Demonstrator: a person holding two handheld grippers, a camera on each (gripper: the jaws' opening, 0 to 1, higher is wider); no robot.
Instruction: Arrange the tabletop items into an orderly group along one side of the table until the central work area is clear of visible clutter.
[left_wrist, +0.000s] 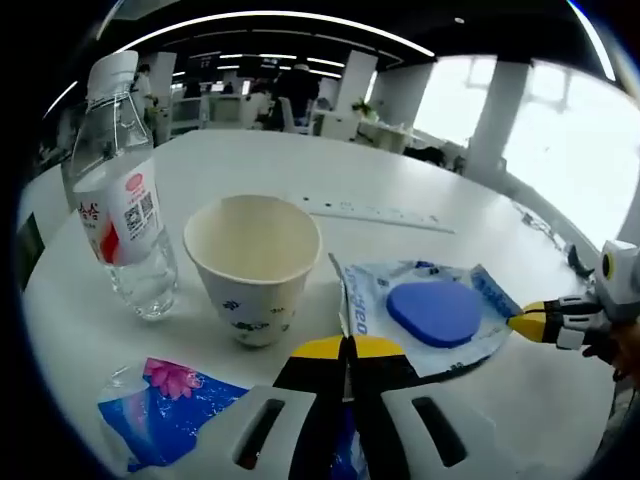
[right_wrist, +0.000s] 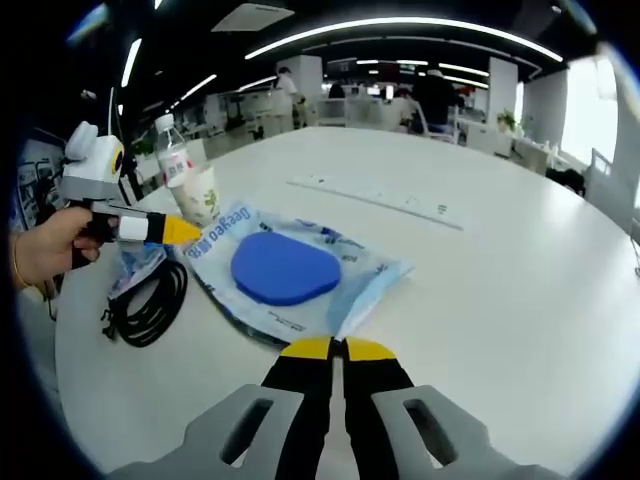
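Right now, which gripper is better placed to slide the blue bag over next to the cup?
Probably the left gripper. Its shut tips sit at the blue bag's edge nearest the cup, so it could pull the bag that way. The right gripper is at the bag's far edge, away from the cup.

the table (left_wrist: 300, 160) was plain white. the paper cup (left_wrist: 254, 265) was cream with small dark blue floral prints on its wall. the water bottle (left_wrist: 122, 190) was clear, its label white with red characters and a black code square. the flat packet (right_wrist: 300, 270) was pale translucent plastic with blue lettering, and the pad (right_wrist: 284, 268) on it was solid mid-blue. the wrapper (left_wrist: 165, 410) was bright blue with a pink lotus flower. the cable (right_wrist: 150, 305) was black. both grippers, the left gripper (left_wrist: 348, 350) and the right gripper (right_wrist: 337, 350), had yellow tips on black jaws with light grey bodies.
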